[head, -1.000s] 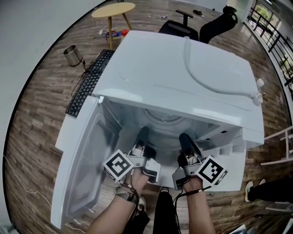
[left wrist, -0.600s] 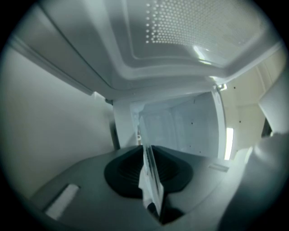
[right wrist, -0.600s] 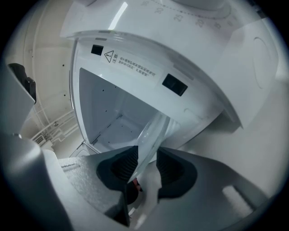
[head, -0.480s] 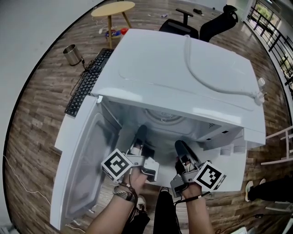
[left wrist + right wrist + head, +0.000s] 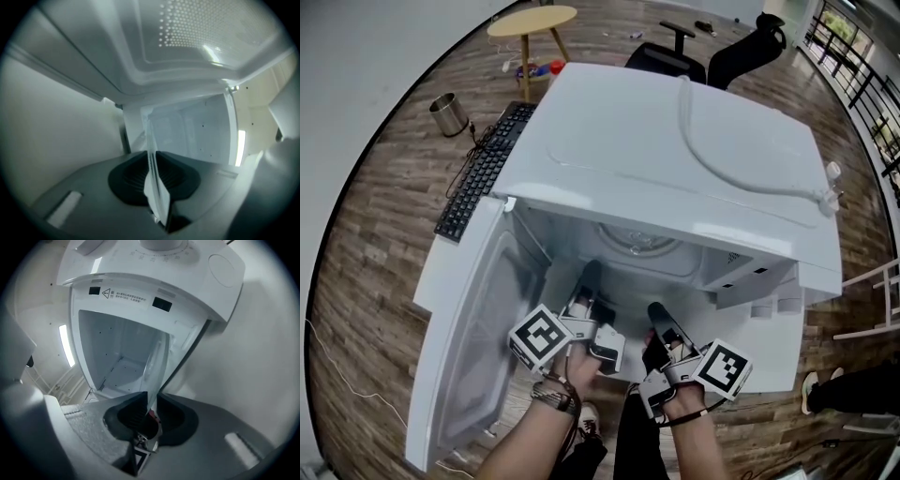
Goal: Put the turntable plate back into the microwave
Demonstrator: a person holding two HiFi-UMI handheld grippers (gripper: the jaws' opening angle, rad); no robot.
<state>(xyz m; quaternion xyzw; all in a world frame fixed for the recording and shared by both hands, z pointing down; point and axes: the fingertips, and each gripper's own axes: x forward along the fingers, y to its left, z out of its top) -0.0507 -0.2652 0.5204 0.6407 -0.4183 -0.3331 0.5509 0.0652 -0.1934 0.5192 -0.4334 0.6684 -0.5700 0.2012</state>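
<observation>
The white microwave [image 5: 675,141] stands with its door [image 5: 473,328] swung open to the left. The clear glass turntable plate [image 5: 634,246] lies roughly flat inside the cavity, with its near rim at the opening. My left gripper [image 5: 590,274] reaches into the left side, shut on the rim. In the left gripper view the plate [image 5: 151,145] runs edge-on between the dark pads of the left gripper [image 5: 154,180]. My right gripper [image 5: 658,315] sits at the mouth; its jaws have just been closing. In the right gripper view the right gripper [image 5: 149,418] pinches the plate [image 5: 153,369].
A black keyboard [image 5: 478,173] and a metal cup [image 5: 448,112] lie on the wooden floor left of the microwave. A white cord [image 5: 722,150] loops over its top. A round wooden table [image 5: 532,21] and an office chair [image 5: 712,52] stand behind.
My right gripper has drawn back out of the cavity toward its mouth and shifted left, rolling a little. The left gripper and the plate have stayed put.
</observation>
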